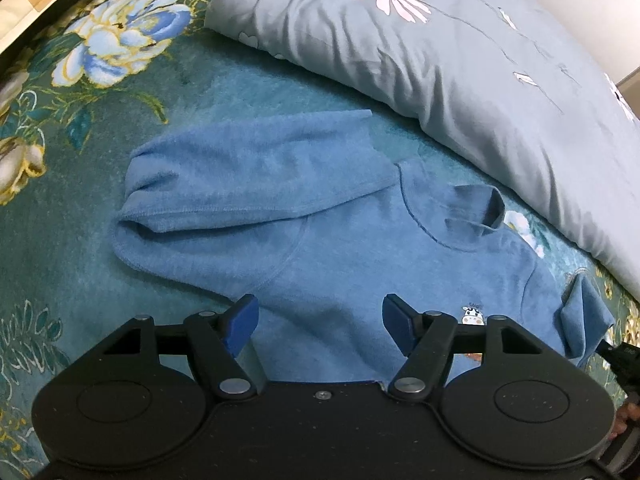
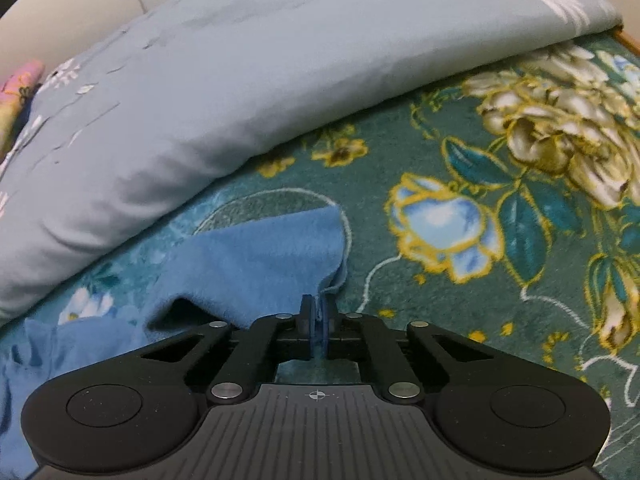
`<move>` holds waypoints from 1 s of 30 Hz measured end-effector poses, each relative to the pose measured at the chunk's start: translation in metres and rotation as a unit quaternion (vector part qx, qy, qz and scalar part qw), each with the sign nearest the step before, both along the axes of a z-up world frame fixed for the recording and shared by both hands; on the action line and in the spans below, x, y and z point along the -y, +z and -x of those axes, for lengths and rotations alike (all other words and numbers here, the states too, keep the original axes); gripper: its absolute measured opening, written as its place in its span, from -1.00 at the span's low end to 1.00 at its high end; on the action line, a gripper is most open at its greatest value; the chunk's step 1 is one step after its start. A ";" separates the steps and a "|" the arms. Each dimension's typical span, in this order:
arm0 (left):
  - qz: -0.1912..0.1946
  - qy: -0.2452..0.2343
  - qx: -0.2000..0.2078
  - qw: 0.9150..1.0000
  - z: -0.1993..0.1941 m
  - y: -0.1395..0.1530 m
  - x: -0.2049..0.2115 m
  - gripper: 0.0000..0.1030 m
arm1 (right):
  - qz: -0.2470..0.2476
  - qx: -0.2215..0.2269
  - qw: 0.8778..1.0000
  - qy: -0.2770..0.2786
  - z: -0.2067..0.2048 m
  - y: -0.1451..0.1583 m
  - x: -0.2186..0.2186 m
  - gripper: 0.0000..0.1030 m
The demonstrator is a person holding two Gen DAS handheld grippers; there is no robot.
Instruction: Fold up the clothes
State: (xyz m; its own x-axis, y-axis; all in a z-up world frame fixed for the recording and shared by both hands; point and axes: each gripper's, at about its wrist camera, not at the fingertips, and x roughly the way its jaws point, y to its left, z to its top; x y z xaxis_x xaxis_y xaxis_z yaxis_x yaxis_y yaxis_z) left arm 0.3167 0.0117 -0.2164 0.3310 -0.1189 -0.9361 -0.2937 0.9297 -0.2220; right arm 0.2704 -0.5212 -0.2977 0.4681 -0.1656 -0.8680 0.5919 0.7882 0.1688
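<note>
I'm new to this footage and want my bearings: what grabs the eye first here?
A blue sweater lies mid-frame on a green floral blanket, one sleeve already folded across it. The right tongs pinch its other sleeve; the left tongs hover open. A grey-blue flowered pillow lies behind.

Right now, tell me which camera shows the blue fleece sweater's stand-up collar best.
The left wrist view: the blue fleece sweater lies spread out, its stand-up collar fully visible. The right wrist view shows only the sleeve end pinched in the right gripper.
</note>
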 end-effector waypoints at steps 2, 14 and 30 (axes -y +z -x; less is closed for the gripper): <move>-0.003 0.000 0.001 1.000 0.000 0.000 -0.001 0.30 | 0.035 -0.002 0.999 0.001 0.001 0.008 0.004 -0.97; -0.009 0.011 0.005 1.000 -0.003 0.002 -0.016 0.31 | 0.229 -0.096 0.968 -0.040 0.006 0.026 0.069 -0.98; -0.043 -0.065 0.031 0.996 -0.035 0.001 -0.002 0.31 | 0.199 -0.136 0.969 -0.051 0.009 0.005 0.054 -0.94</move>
State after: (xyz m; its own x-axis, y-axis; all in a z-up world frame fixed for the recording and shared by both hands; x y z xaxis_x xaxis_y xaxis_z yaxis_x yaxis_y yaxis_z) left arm 0.3520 0.0138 -0.2157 0.3763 -0.0842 -0.9227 -0.1585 0.9753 -0.1536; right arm 0.2617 -0.5753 -0.2923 0.1945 -0.5466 -0.8145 0.6499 0.6938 -0.3104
